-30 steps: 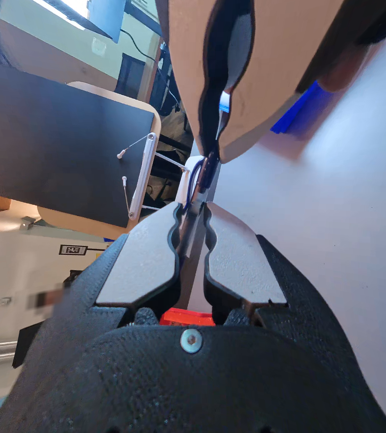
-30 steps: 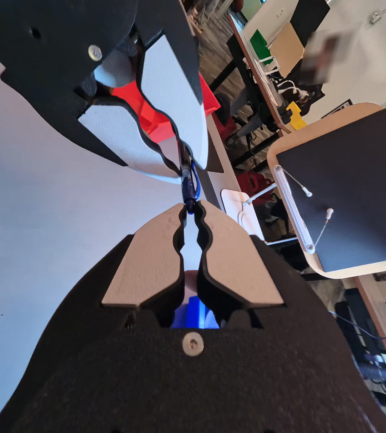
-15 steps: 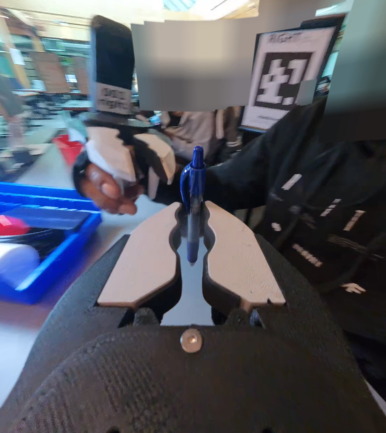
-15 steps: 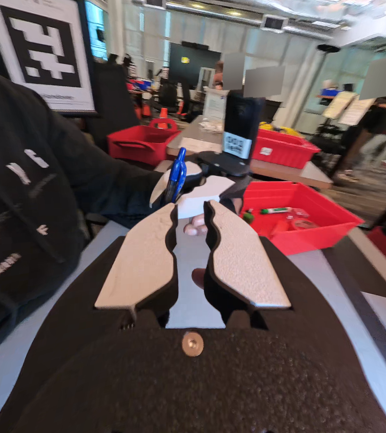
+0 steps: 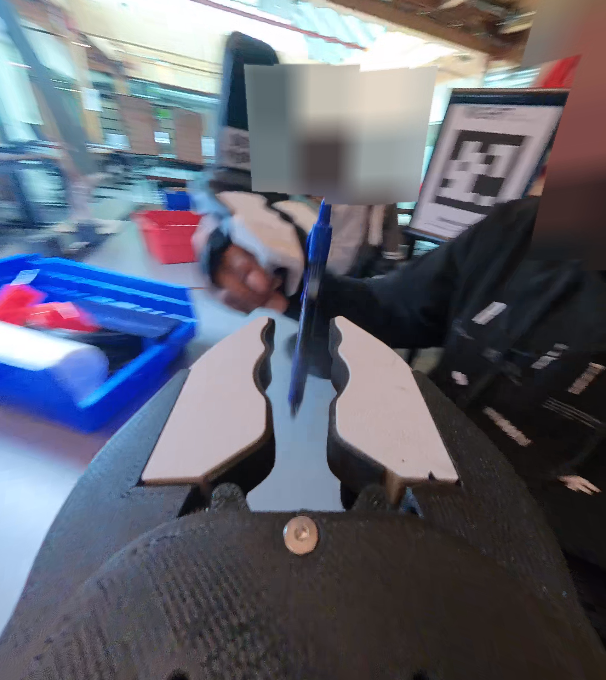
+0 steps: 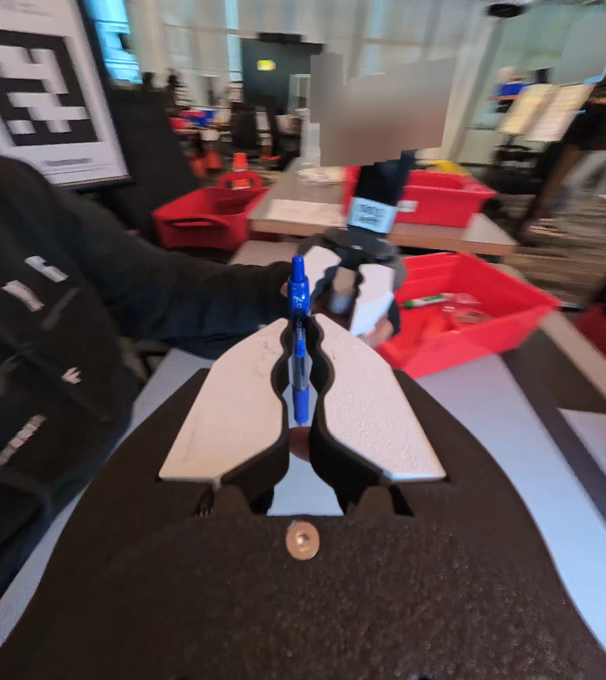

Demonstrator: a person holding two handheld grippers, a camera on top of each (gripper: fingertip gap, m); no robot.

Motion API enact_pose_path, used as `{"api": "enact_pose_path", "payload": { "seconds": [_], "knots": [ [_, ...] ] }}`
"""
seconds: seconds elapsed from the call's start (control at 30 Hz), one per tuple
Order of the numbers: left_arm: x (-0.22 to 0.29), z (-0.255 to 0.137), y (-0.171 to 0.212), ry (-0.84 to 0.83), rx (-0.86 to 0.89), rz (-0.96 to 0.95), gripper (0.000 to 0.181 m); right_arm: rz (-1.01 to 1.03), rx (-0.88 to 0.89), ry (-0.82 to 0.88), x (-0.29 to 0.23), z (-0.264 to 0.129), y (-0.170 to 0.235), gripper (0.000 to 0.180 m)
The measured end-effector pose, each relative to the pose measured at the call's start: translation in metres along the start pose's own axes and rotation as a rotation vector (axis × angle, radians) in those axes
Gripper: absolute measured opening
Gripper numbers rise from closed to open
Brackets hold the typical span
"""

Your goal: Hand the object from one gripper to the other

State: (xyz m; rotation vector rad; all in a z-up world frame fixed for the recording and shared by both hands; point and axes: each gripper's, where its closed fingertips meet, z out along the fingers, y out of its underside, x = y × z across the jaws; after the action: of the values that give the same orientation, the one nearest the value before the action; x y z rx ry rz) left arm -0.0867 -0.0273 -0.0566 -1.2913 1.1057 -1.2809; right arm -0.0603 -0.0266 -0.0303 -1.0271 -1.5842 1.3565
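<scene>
Left wrist view: the left claw (image 5: 301,320) stands wide, with a clear gap between its pale pads and nothing gripped. The blue pen (image 5: 312,279) shows in that gap, nearly upright and leaning a little, blurred, and it touches neither pad. Its upper part sits at the fingertips of the right claw (image 5: 299,243), which faces this camera from farther off and is carried by a hand (image 5: 246,279) with a black sleeve (image 5: 404,294) behind it. On the left a blue bin (image 5: 128,382) rests on the pale worktop (image 5: 18,496) and holds red items and a white roll. A red bin (image 5: 169,235) stands farther back. A black-and-white tag board (image 5: 485,165) stands at the right.

Right wrist view: the right claw (image 6: 303,318) is narrow and clamps the pen (image 6: 298,283) between its pad tips. The pen stands upright, its clip end above the pads and its grip end down in the slot between them. A fingertip (image 6: 299,441) shows just under the pen's lower end. The left claw (image 6: 345,290) sits just beyond the pen, to its right, with its pads spread and apart from the pen. Behind it a red bin (image 6: 441,349) on the grey worktop (image 6: 478,423) holds a green marker (image 6: 426,301) and other small things too blurred to name. Another red bin (image 6: 206,220) stands farther back, left of centre.
</scene>
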Motion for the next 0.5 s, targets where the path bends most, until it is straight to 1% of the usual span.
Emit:
{"api": "enact_pose_path", "payload": {
  "seconds": [0.07,0.17,0.23,0.3,0.4,0.5],
  "knots": [
    [-0.019,-0.025,-0.009,-0.144,0.011,0.043,0.032,-0.006,0.053,0.132,0.016,-0.03,-0.021,0.006],
    [-0.026,-0.047,-0.021,-0.209,0.055,0.053,0.03,0.013,0.115,0.219,0.025,-0.068,-0.038,0.007],
    [-0.028,-0.047,-0.02,-0.227,0.046,0.056,0.029,0.021,0.136,0.243,0.028,-0.08,-0.041,0.007],
    [-0.031,-0.039,-0.014,-0.234,0.022,0.042,0.028,0.04,0.153,0.231,0.028,-0.077,-0.042,0.006],
    [-0.032,-0.015,-0.001,-0.223,-0.013,0.036,0.029,0.069,0.173,0.2,0.03,-0.054,-0.037,0.006],
    [-0.026,0.009,0.013,-0.158,-0.04,0.008,0.031,0.06,0.263,0.146,0.027,-0.032,-0.038,0.006]
  ]
}}
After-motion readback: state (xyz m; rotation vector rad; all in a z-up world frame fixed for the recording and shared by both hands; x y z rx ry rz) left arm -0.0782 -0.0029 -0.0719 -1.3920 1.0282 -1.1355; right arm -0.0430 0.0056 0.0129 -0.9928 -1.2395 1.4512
